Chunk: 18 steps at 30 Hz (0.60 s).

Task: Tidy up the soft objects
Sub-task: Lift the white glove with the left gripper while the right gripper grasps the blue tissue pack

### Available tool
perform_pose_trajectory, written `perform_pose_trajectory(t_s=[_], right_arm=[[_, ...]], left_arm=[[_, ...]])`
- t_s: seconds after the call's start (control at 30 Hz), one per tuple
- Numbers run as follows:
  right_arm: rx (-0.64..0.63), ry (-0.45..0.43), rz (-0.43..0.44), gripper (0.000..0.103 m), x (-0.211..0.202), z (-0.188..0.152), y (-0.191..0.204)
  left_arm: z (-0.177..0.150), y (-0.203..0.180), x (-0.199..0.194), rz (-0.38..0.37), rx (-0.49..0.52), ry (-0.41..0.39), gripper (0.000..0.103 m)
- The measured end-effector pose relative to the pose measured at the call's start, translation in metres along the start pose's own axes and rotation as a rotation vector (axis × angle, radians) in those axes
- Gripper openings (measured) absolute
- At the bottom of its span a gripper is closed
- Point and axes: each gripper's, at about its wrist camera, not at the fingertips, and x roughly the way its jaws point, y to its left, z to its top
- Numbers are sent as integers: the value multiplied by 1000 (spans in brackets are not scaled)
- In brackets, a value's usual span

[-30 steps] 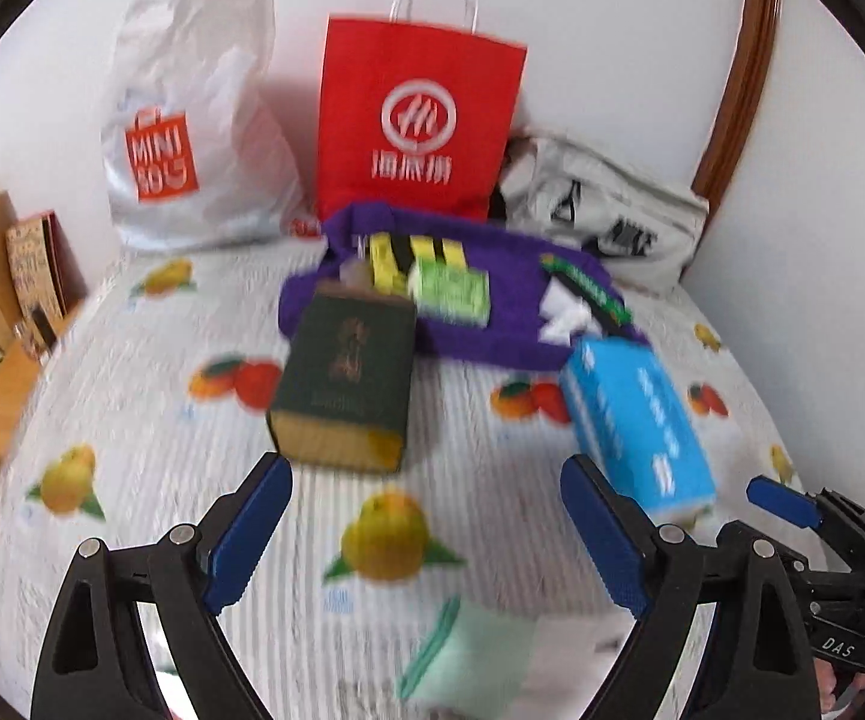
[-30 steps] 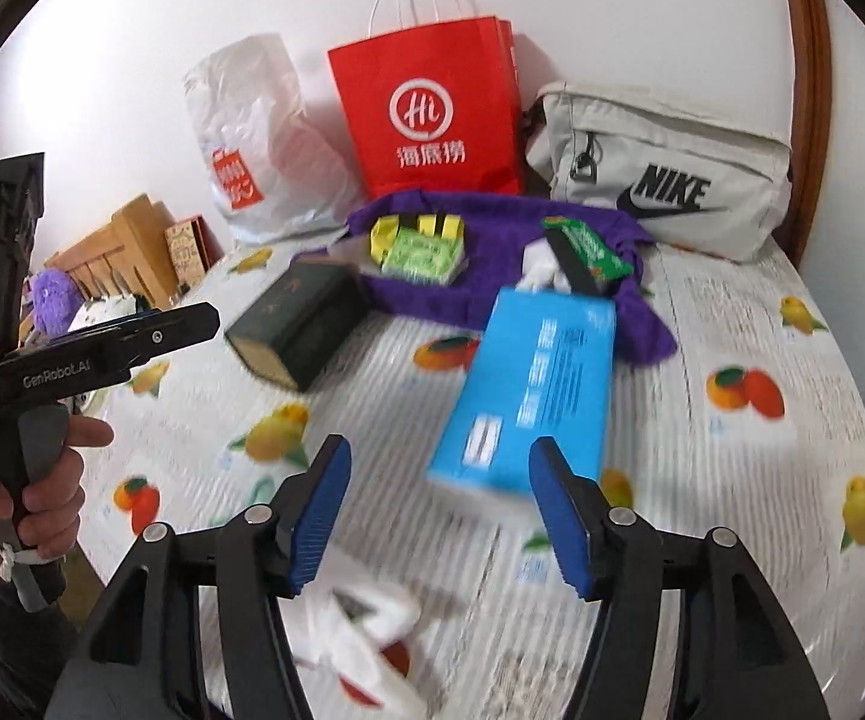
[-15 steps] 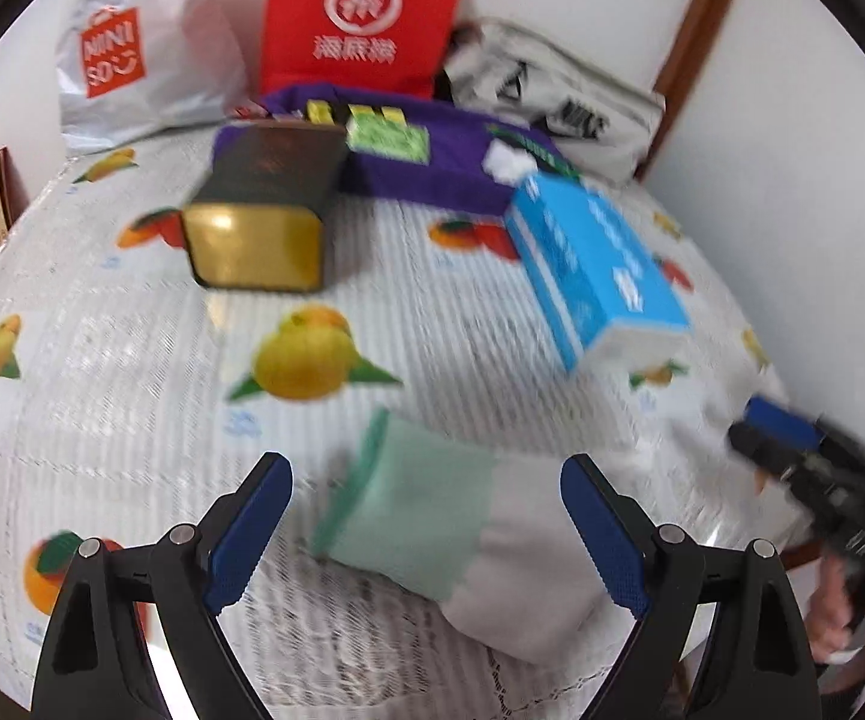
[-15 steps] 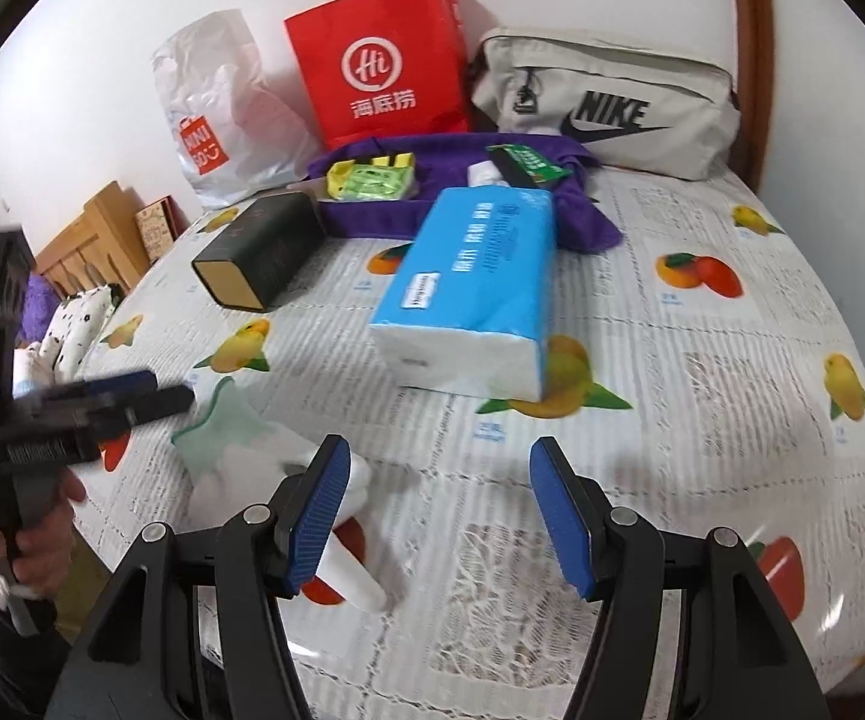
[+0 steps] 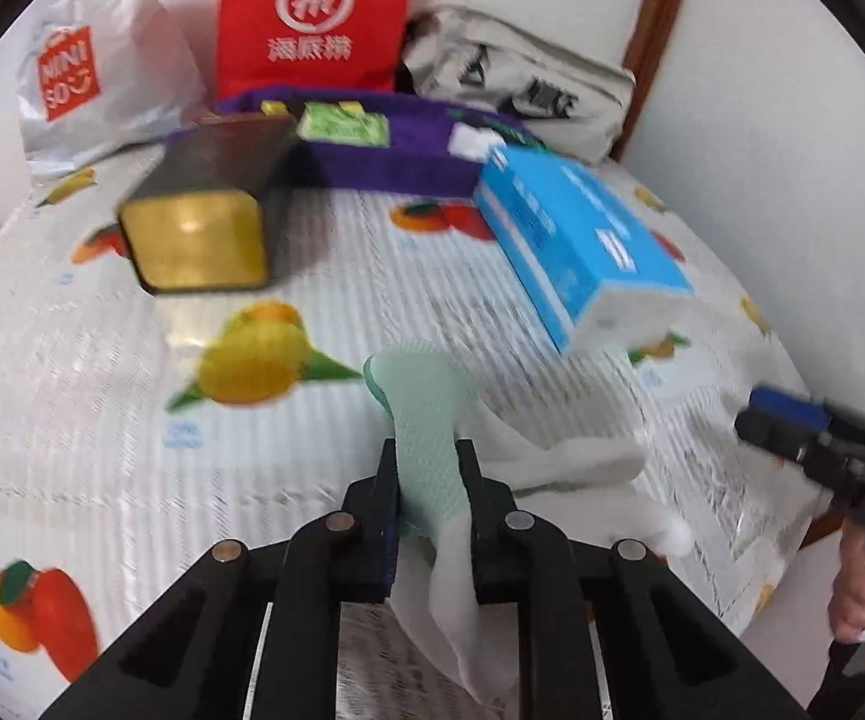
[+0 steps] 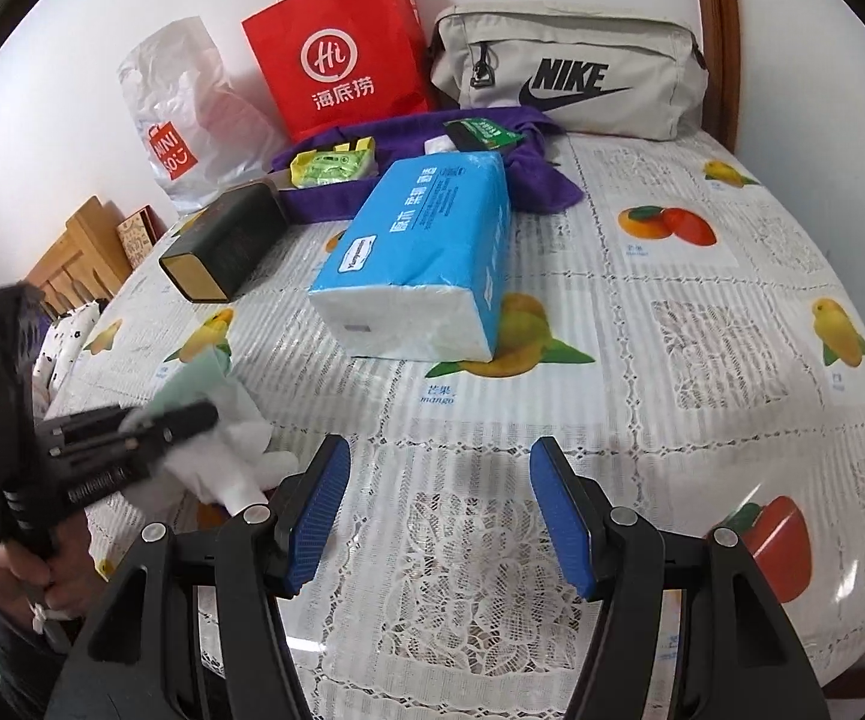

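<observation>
My left gripper (image 5: 426,474) is shut on the pale green cuff of a white glove (image 5: 426,420), whose white fingers trail to the right near the table's front edge. The glove also shows in the right wrist view (image 6: 222,426), pinched by the left gripper (image 6: 192,414). My right gripper (image 6: 438,510) is open and empty above the tablecloth, right of the glove. A blue tissue pack (image 6: 426,258) lies mid-table. A purple cloth (image 6: 408,138) with small packets lies at the back.
A dark box with a gold end (image 5: 204,204) lies left of the tissue pack. A red paper bag (image 6: 342,54), a white Miniso bag (image 6: 186,120) and a grey Nike bag (image 6: 570,78) stand along the wall. The fruit-print tablecloth (image 6: 702,360) covers the table.
My left gripper came down over the glove and shut on its green cuff. My right gripper dropped lower toward the table's front and stayed open.
</observation>
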Motion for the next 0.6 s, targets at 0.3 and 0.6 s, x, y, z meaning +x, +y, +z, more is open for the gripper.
perform_pose_trajectory(t_s=[0.3,0.6], right_arm=[[-14,13,28,62,5,-5,9],[-85,41,60,62,15,-11,29]], left_arm=[[28,44,-40,-5,-126,-119,16],[18,75,-37,97,-162,-106,16]])
